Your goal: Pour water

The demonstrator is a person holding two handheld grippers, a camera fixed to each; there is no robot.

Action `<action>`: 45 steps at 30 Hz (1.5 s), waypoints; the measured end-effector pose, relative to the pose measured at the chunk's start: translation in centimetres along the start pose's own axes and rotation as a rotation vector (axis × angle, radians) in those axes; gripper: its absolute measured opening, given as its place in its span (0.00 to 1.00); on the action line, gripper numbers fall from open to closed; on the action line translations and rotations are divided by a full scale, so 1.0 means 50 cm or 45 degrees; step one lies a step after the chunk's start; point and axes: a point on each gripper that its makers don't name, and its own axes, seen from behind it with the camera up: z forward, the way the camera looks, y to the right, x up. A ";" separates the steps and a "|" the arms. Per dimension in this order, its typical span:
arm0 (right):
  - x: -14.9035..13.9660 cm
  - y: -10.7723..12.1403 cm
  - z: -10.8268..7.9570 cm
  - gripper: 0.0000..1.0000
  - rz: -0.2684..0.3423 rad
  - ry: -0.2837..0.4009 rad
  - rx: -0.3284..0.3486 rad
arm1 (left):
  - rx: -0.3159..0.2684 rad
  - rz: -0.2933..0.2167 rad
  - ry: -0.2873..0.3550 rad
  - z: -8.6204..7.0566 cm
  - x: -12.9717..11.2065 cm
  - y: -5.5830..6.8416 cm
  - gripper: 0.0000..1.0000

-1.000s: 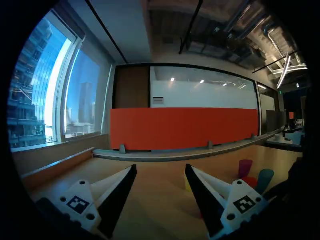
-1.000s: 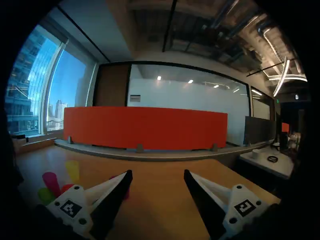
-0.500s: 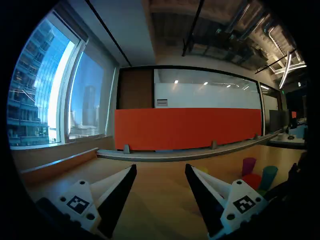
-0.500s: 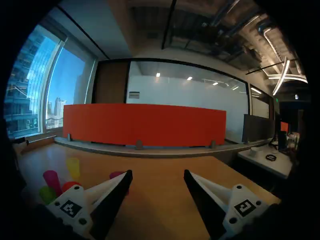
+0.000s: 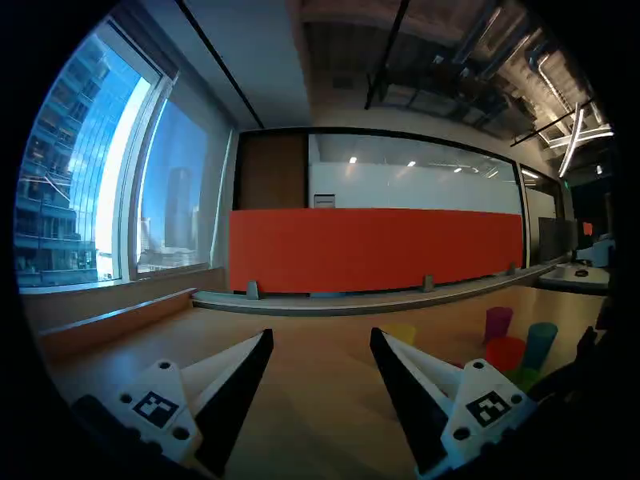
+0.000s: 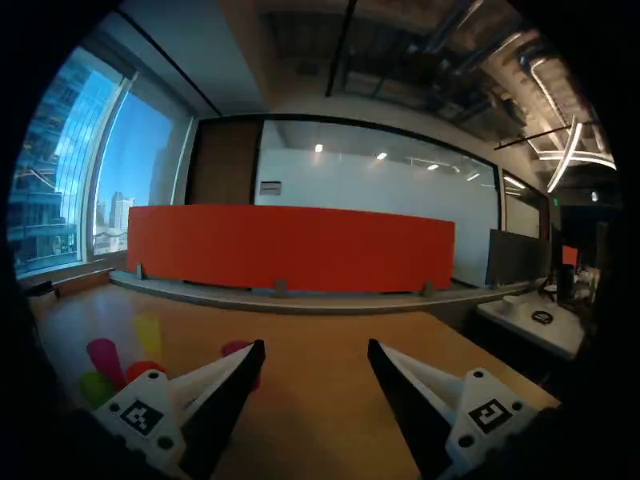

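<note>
Several coloured plastic cups stand on the wooden table. In the left gripper view a purple cup (image 5: 498, 323), a red cup (image 5: 505, 353), a teal cup (image 5: 541, 345) and a yellow cup (image 5: 402, 333) sit to the right, beyond my right finger. My left gripper (image 5: 320, 368) is open and holds nothing. In the right gripper view a yellow cup (image 6: 148, 336), a pink cup (image 6: 105, 361), a green cup (image 6: 95, 388) and a red cup (image 6: 142, 370) stand at the lower left, partly behind my left finger. My right gripper (image 6: 316, 372) is open and holds nothing.
An orange divider panel (image 5: 372, 250) runs along the far edge of the wooden table (image 6: 320, 368). Large windows (image 5: 80, 200) fill the left wall. Another desk with small items (image 6: 536, 316) stands to the right.
The left gripper view has tilted down slightly and turned, so more cups show at its right. The right gripper view is almost the same; the cups at lower left have shifted a little.
</note>
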 end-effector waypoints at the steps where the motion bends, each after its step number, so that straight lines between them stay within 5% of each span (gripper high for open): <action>1: -0.001 0.000 0.000 1.00 -0.003 -0.001 -0.001 | 0.001 0.001 -0.001 0.000 -0.002 0.000 0.90; 45: -0.006 0.008 -0.004 1.00 -0.039 -0.015 -0.030 | 0.018 -0.005 -0.079 0.009 -0.073 -0.020 0.90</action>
